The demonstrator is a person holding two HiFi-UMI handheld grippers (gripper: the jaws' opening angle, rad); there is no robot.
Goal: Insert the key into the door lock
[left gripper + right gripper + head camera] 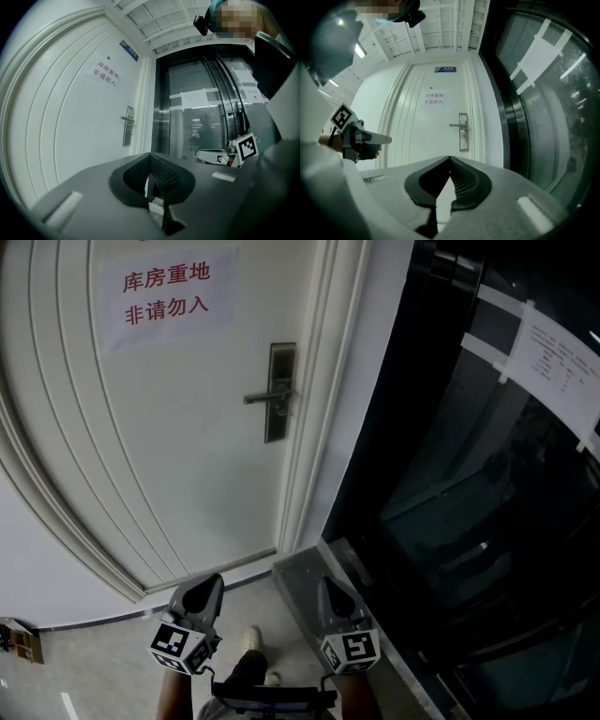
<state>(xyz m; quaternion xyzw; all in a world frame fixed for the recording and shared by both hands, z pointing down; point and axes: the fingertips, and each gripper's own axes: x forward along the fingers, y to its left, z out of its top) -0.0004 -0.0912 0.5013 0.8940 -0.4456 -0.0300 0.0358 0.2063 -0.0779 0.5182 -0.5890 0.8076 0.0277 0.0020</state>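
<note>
Keyhole (pixel 463 136): right gripper view only

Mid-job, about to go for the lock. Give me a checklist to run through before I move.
1. Key held: cannot tell. The left gripper and the right gripper both have their jaws together, and no key shows.
2. Dark metal lock plate in view: ok, on the white door.
3. Keyhole located: ok, small, under the grey lever handle.
4. Door shut: ok.
5. Grippers at the lock: not ok, both are well short of the door.
</note>
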